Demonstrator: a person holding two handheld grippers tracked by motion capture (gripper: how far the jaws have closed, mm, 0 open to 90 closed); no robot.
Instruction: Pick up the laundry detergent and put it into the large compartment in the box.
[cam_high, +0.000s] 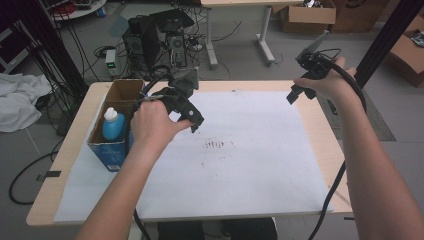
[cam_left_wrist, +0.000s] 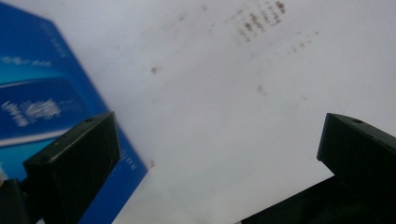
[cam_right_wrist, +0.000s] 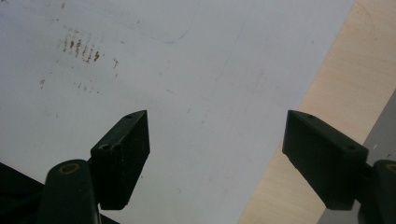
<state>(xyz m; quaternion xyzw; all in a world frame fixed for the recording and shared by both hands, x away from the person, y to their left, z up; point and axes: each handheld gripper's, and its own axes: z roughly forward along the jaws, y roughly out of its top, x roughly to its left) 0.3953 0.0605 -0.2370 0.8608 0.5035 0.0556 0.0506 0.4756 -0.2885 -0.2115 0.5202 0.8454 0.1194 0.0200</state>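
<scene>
The bottle (cam_high: 113, 123), blue with a white cap, stands upright in the front compartment of the blue box (cam_high: 111, 150) at the left of the high view; I judge the placing done. Just right of the box, the left gripper (cam_high: 195, 125) hovers spread and empty over the white sheet (cam_high: 250, 150). At upper right, the right gripper (cam_high: 294, 95) is likewise spread, holding nothing.

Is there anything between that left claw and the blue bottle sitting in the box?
Yes. The left gripper hangs open beside the cardboard box, and the box's wall stands between it and the blue bottle. From above, nothing covers the bottle.
</scene>
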